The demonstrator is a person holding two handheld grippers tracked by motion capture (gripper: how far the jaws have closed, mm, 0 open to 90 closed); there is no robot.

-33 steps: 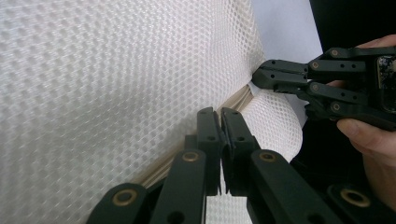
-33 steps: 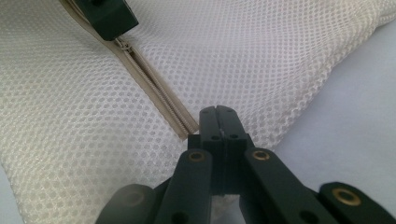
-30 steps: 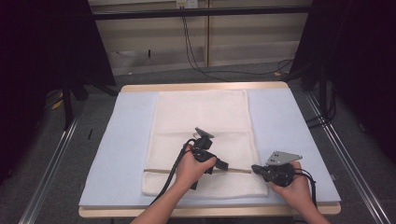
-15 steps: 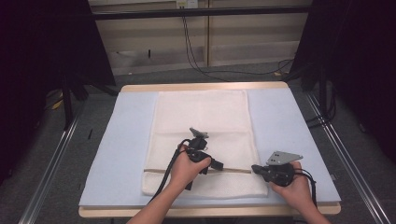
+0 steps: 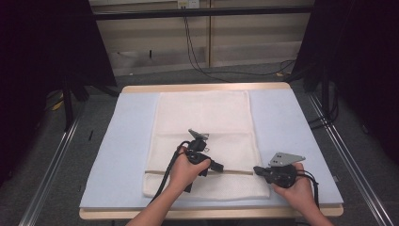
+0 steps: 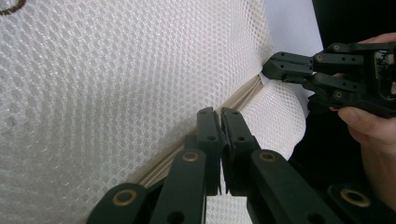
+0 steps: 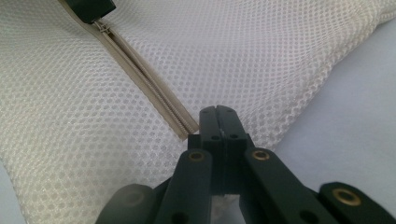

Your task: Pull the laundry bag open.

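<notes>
1. A white mesh laundry bag (image 5: 204, 136) lies flat on the pale blue mat (image 5: 291, 127) that covers the table (image 5: 202, 87). It looks flat and limp, and what is inside cannot be told through the mesh.
2. The bag's long axis runs from the person's edge of the table toward the far edge; its beige zipper (image 5: 235, 172) crosses the short way, near the end closest to the person.
3. In the high view, the left gripper (image 5: 217, 165) sits over the zipper line about mid-width of the bag, with the left hand (image 5: 184, 170) wrapped around its body and the forearm coming in from the bottom edge. Its nose points toward the right gripper.
4. In the left gripper view, its jaws are pressed together at the zipper (image 6: 163, 163); whether they pinch the slider or the tape is hidden by the jaws themselves.
5. The right gripper (image 5: 258, 170) rests at the bag's right edge, held low by the right hand (image 5: 294, 186), its nose pointing left toward the zipper's end.
6. In the right gripper view, its jaws are closed right at the end of the zipper (image 7: 140, 74), clamping the mesh there.
7. The two grippers are near each other along the zipper, not touching.
</notes>
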